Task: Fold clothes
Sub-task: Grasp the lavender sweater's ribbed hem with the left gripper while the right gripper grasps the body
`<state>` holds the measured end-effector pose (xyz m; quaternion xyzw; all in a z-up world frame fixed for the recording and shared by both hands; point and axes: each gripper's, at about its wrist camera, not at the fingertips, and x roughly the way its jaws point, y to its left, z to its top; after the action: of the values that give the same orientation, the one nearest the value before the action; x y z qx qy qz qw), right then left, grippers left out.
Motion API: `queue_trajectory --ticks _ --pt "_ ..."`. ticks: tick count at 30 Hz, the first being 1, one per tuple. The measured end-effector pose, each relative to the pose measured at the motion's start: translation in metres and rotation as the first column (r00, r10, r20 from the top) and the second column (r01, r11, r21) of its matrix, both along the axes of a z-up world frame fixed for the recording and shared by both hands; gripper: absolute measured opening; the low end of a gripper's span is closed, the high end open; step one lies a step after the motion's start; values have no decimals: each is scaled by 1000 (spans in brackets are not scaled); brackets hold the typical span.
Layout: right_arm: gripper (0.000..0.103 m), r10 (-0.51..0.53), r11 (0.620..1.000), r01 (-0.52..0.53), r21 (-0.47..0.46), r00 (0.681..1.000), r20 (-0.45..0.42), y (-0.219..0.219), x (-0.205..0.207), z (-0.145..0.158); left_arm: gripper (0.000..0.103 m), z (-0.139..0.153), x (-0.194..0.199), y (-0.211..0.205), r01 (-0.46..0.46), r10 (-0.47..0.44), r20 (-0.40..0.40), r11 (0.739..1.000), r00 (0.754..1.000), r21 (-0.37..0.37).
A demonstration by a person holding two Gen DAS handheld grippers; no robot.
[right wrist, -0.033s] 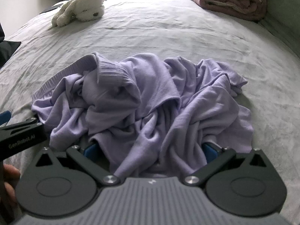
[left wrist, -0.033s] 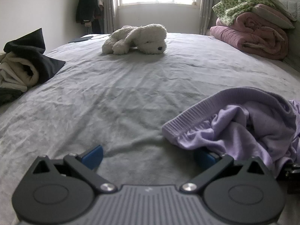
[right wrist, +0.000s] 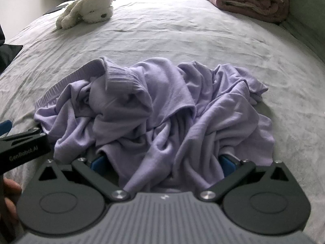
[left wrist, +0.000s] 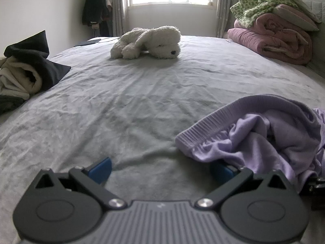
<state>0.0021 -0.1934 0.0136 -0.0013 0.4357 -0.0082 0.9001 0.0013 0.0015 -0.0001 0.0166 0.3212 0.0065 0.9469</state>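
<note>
Bed: wrinkled grey sheet.
Sweater: lilac, crumpled, lower centre.
Plush dog: upper centre.
Left tool: spread wide, empty.
Right tool: spread wide, straddling sweater.

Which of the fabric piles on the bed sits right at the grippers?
The crumpled lilac sweater, spilling between the open right gripper. The dark-and-cream clothes heap and pink quilt stack lie far off.

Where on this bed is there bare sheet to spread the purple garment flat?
Bare grey sheet runs between the lilac sweater, plush dog, dark clothes pile and pink quilts. Crowded: near edge, where both open tongs meet the sweater.
</note>
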Motion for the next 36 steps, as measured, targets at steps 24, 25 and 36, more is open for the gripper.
queue_trajectory --ticks 24,25,36 --pt "103 -70 996 68 61 997 25 -28 1 19 103 35 14 18 43 -45 -91 999 995 -22" --pt "103 -86 994 84 75 996 28 -34 2 22 103 37 16 18 51 -52 -96 999 994 -14" --pt "102 -140 985 131 111 988 71 -59 2 32 103 41 27 9 119 -123 -151 992 981 -37"
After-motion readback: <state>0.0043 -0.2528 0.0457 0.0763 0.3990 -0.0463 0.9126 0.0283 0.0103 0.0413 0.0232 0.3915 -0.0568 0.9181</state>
